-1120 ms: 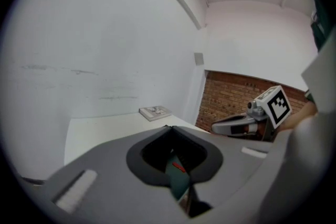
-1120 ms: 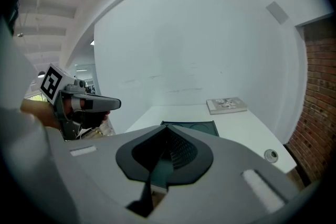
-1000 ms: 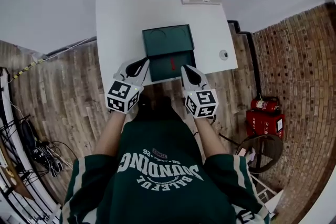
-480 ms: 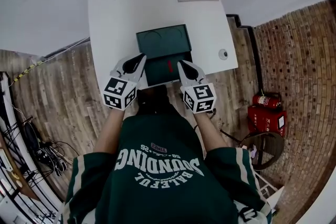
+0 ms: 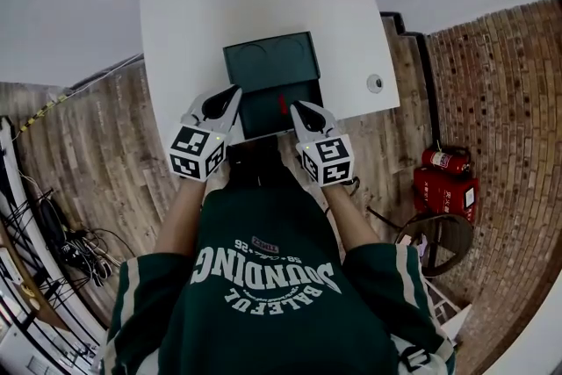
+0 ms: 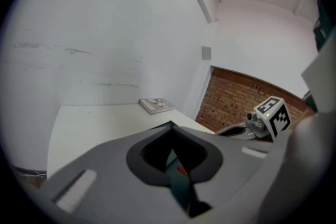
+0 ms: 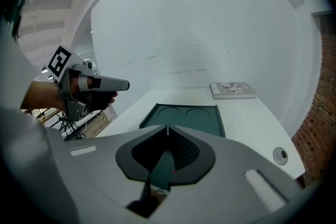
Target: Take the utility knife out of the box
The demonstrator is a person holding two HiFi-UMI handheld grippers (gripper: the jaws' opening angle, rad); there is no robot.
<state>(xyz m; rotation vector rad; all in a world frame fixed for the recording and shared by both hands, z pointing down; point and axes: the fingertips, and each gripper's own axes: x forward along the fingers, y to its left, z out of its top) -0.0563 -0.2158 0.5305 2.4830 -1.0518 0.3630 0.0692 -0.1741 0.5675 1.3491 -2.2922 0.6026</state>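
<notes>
So the utility knife (image 5: pixel 283 107) is sitting inside the open dark green box (image 5: pixel 259 115). From the head view it's just a thin red sliver a bit right of the tray's middle, with its long axis running roughly top-to-bottom in the frame. It's way too small for us to tell which end is the blade. The box sits at the near edge of the white table (image 5: pixel 189 22), about centre of frame. Its lid (image 5: pixel 268 61) lies flat right above it, showing two round recesses. The knife is the only thing we can make out in the tray. Our left gripper (image 5: pixel 235 91) is at the box's left edge and our right gripper (image 5: pixel 294 105) is over its lower right part, just beside the knife. Both have their jaws closed tip to tip, gripping nothing.
</notes>
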